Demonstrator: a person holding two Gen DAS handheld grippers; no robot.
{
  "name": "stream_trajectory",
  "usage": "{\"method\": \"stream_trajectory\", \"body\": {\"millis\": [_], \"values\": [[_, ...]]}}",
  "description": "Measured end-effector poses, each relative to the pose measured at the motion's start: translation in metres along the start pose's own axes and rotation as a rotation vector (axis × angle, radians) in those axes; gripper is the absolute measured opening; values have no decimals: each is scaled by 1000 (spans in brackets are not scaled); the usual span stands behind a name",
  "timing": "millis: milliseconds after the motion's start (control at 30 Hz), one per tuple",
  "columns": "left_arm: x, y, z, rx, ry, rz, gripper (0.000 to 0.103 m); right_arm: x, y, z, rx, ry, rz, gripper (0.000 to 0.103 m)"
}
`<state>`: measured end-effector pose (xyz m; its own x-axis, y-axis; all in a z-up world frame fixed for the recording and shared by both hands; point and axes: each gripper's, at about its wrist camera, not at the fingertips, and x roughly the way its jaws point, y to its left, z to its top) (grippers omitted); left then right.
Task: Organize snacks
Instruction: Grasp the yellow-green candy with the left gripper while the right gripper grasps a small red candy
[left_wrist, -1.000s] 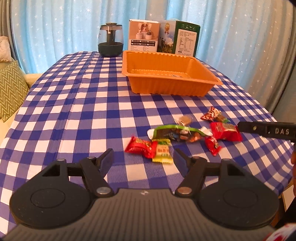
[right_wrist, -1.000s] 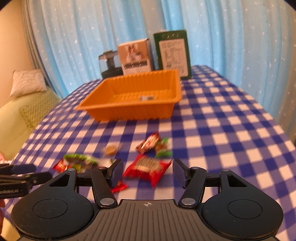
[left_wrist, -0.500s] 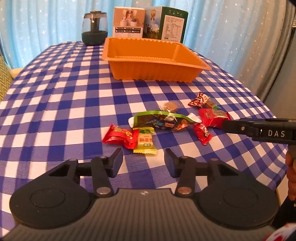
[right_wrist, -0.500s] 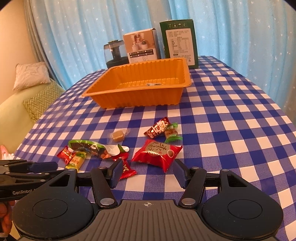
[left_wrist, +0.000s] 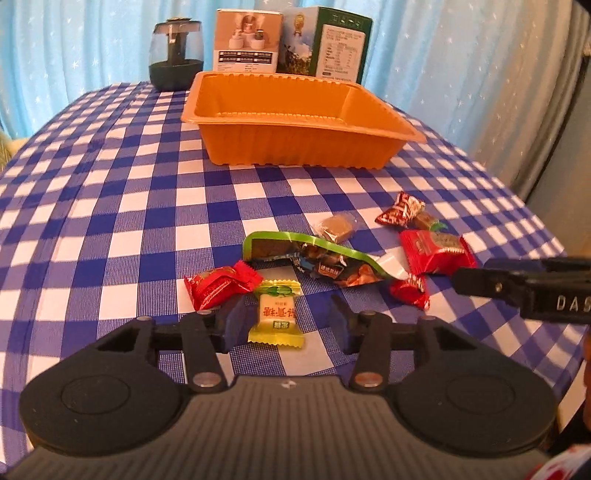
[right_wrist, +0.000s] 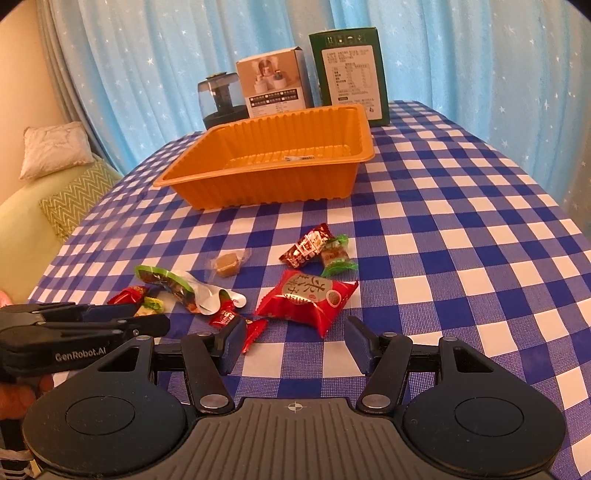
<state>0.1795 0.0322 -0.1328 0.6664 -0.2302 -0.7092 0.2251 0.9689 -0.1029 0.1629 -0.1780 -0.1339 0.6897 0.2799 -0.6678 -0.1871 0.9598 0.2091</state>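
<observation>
A blue-and-white checked cloth is covering the tabletop, which is filling most of both views and curving away toward pale blue, star-dotted curtains hanging across the back of the room. Along the far edge, in the upper middle of the left wrist frame, a dark jar, a white box and a green box are standing behind an orange tray, which is sitting upright on the cloth. At the left of the right wrist frame a pale sofa is carrying a green zigzag cushion and a white pillow. The snacks are lying loose on the cloth in front of the tray: a yellow candy, a red candy just beside it, a torn green wrapper, a brown candy and a large red packet. The left gripper is sitting low over the cloth, its jaws apart on either side of the yellow candy without pressing it, having narrowed within the last second. The right gripper is hovering with jaws apart just short of the large red packet, gripping nothing.
</observation>
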Motion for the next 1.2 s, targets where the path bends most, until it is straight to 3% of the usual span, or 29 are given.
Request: {"method": "stream_trajectory", "body": {"millis": [100, 167, 267, 500, 667, 967, 1200], "values": [[1, -6, -1, 39, 3, 47, 35, 1, 1, 0, -1, 6, 6, 60], [1, -4, -1, 44, 7, 61, 23, 1, 4, 0, -17, 7, 14, 60], [-3, 3, 1, 23, 28, 47, 19, 1, 12, -1, -74, 7, 40, 60], [-18, 13, -8, 17, 57, 52, 19, 6, 38, -1, -284, -5, 105, 59], [-21, 15, -11, 19, 54, 47, 19, 27, 54, 3, -434, 39, 119, 44], [-19, 13, -10, 32, 46, 51, 20, 52, 53, -3, -506, 109, 100, 19], [-17, 10, -9, 53, 46, 62, 22, 44, 54, -8, -469, 115, 99, 17]]}}
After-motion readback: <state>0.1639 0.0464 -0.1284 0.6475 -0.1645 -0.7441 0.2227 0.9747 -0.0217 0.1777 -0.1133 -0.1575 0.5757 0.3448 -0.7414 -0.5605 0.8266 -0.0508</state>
